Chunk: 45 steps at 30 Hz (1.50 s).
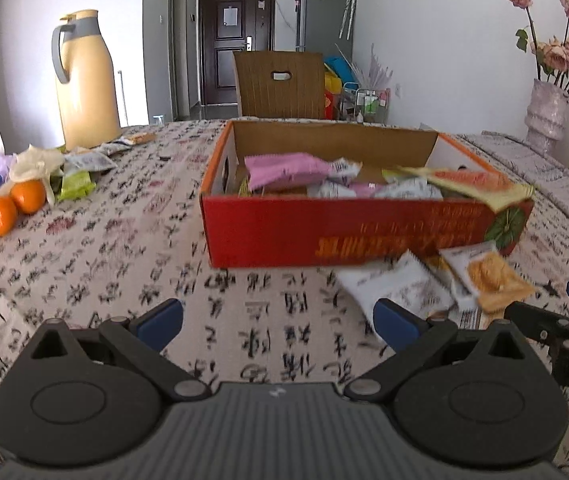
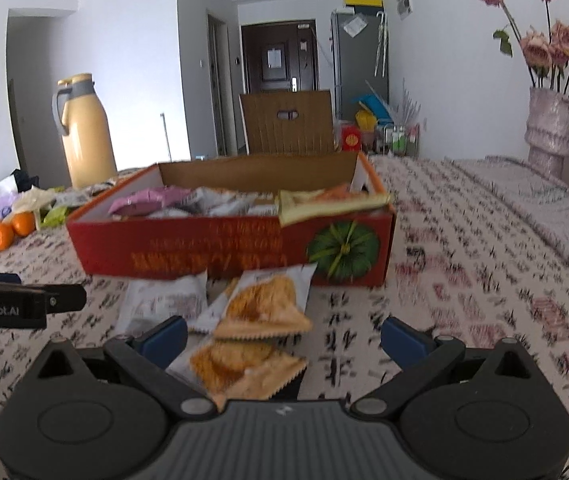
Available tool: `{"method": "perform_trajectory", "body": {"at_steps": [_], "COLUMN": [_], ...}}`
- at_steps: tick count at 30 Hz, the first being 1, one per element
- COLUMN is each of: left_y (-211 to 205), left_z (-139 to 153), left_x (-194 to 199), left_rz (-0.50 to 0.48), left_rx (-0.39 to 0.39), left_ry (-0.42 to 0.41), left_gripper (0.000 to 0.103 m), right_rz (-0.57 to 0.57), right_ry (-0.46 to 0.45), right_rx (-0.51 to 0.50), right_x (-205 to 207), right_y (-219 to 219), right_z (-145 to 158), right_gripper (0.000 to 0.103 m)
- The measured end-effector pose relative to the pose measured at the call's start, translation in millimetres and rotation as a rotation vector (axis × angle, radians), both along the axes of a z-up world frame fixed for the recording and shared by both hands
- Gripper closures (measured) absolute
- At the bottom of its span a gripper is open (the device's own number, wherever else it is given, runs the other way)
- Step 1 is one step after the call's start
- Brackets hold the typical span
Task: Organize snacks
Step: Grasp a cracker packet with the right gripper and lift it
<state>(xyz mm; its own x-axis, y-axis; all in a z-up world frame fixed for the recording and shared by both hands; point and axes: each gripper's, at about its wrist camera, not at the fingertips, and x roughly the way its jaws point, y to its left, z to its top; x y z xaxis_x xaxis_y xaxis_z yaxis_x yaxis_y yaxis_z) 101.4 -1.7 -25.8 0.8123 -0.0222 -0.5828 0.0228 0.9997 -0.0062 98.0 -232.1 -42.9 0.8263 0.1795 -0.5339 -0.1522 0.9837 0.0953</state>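
Stretching out ahead of me is the bench, covered in a cloth printed with black calligraphy. At 12 o'clock from my left fingers sits the red cardboard box, open on top, with a pink snack packet and several white packets lying inside it and a torn flap hanging over its right front corner. Behind the box stands a brown chair back. At 10 o'clock on the bench rises a tall yellow thermos jug; at 2 o'clock a pale vase of dried roses stands near the wall. Three oranges lie at 9 o'clock, next to crumpled green and white wrappers.

Loose snacks lie against the front of the box: a white packet and two orange cracker packets, the farther one overlapping the nearer one. The nearer cracker packet lies between my right fingers, closer to the left blue pad, touching neither that I can tell.

My left fingers are spread wide over bare cloth, pinching nothing. My right fingers are also spread wide, empty. Both views are somewhat blurred.
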Motion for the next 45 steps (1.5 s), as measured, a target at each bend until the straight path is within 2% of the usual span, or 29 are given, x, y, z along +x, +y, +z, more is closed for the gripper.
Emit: {"method": "perform_trajectory", "body": {"at_steps": [8, 20, 23, 27, 29, 31, 32, 34, 45], "left_y": [0.0, 5.1, 5.9, 7.0, 7.2, 7.5, 7.5, 7.7, 7.8], "left_z": [-10.2, -11.6, -11.9, -12.4, -12.6, -12.5, -12.5, -12.5, -12.7], "left_x": [2.4, 3.9, 4.6, 5.1, 5.0, 4.8, 4.7, 4.6, 4.8], "left_rz": [-0.011, 0.000, 0.000, 0.002, 0.005, 0.006, 0.006, 0.006, 0.014], "left_rx": [-0.014, -0.053, -0.061, -0.066, -0.068, -0.070, -0.071, -0.072, -0.073], "left_ry": [0.005, 0.013, 0.014, 0.014, 0.015, 0.014, 0.014, 0.013, 0.017], "left_gripper": [0.000, 0.000, 0.000, 0.000, 0.000, 0.000, 0.000, 0.000, 0.000], "right_rz": [0.017, 0.011, 0.011, 0.042, 0.058, 0.065, 0.064, 0.072, 0.098], "right_ry": [0.027, 0.112, 0.119, 0.113, 0.108, 0.104, 0.099, 0.092, 0.067], "right_rx": [-0.020, -0.105, -0.097, -0.101, -0.094, -0.080, -0.076, -0.074, -0.042], "right_x": [6.9, 31.2, 32.0, 27.3, 24.6, 21.7, 20.2, 17.0, -3.7], "right_y": [9.3, 32.8, 31.5, 33.8, 34.0, 33.0, 32.3, 31.8, 26.2], "right_z": [-8.4, -19.7, -20.0, -20.8, -20.7, -21.0, -20.7, -19.8, -17.9], "right_gripper": [0.000, 0.000, 0.001, 0.010, 0.019, 0.021, 0.027, 0.032, 0.048]}}
